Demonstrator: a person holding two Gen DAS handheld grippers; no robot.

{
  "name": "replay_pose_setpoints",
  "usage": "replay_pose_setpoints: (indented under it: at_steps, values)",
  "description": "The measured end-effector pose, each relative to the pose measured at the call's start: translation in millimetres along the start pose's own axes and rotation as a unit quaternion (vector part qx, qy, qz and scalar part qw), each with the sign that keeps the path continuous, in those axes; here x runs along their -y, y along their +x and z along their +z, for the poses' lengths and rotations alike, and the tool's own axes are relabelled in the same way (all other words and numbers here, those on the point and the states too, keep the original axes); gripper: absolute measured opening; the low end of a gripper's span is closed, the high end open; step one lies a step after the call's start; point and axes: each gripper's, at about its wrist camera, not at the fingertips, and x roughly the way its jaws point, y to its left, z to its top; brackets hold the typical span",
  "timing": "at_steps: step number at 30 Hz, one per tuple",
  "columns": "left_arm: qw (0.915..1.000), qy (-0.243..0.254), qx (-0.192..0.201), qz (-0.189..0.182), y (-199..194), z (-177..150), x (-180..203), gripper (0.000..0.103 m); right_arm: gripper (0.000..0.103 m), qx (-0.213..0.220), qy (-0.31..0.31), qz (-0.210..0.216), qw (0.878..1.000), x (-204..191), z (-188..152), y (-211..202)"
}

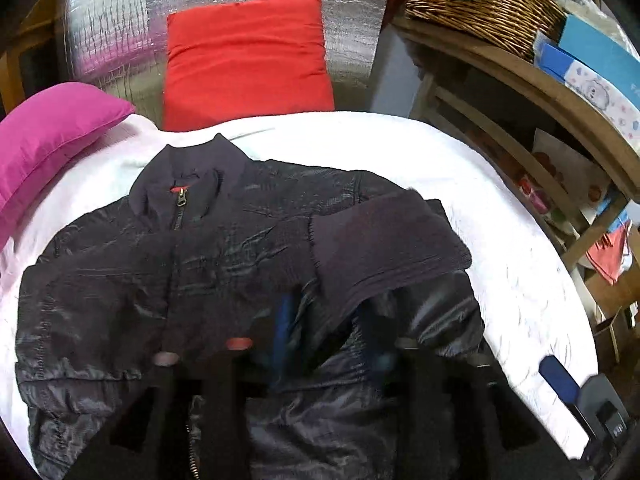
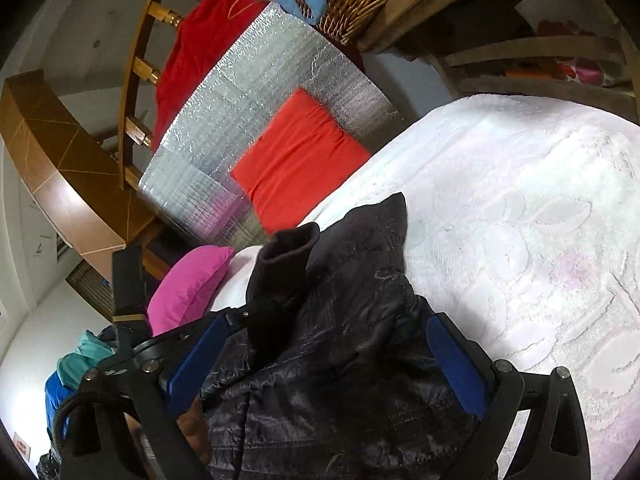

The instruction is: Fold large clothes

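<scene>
Left claw [image 1: 328,328] half parted; right claw [image 2: 332,364] spread wide.

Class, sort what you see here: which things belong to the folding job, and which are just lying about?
Part of the job: dark jacket, its ribbed cuff, left gripper, right gripper.

Lying about: pink cushion, red cushion, wicker basket, white blanket.

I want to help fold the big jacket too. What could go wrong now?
1. The sleeve is folded across the dark jacket, but its shiny fabric looks slippery, so the sleeve might slide back off.
2. The left gripper sits close over the fold with its blue pads apart; pulling away could snag the cuff.
3. The right gripper has jacket fabric bunched between its wide-open pads, so moving it could drag the jacket crooked on the white blanket.
</scene>
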Motion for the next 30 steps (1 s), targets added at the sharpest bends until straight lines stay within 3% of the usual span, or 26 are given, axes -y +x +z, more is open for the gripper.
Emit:
replay_pose_setpoints:
  at_steps: [1,4,7,12,17,20,22,24,25,28,30]
  values:
    - [1.0,0.0,0.004,-0.005,-5,-1,-2,0.062,0.101,-0.004,0.001,-0.001,1.0,0,-1,2]
    - [0.9992,-0.007,0.017,-0.036,-27,-3,-15,0.064,0.102,-0.018,0.005,0.003,1.0,0,-6,8]
    - [0.9982,-0.015,0.041,-0.042,-55,-9,-40,0.066,0.102,-0.046,0.026,0.026,0.998,-5,-8,21]
    - [0.9943,-0.064,0.084,0.01,-85,-37,-111,0.066,0.102,-0.11,0.083,0.08,0.987,-20,-2,64]
    - [0.9819,-0.153,0.092,0.063,-98,-70,-191,0.066,0.101,-0.157,0.144,0.044,0.976,-13,-4,121]
    - [0.9712,-0.201,0.093,0.088,-101,-87,-232,0.066,0.1,-0.15,0.163,0.023,0.975,-10,-2,137]
    - [0.9674,-0.221,0.087,0.09,-94,-92,-247,0.066,0.093,-0.149,0.162,-0.001,0.976,-10,0,144]
    - [0.9661,-0.23,0.073,0.092,-84,-95,-257,0.066,0.046,-0.162,0.143,-0.037,0.976,-16,4,150]
    - [0.9668,-0.229,0.064,0.094,-78,-95,-258,0.066,0.012,-0.165,0.115,-0.058,0.978,-24,8,151]
    - [0.9694,-0.217,0.059,0.099,-71,-95,-257,0.065,0.012,-0.114,0.014,-0.08,0.99,-64,26,122]
    - [0.9698,-0.211,0.069,0.101,-77,-96,-255,0.065,0.012,-0.077,-0.038,-0.094,0.992,-82,32,101]
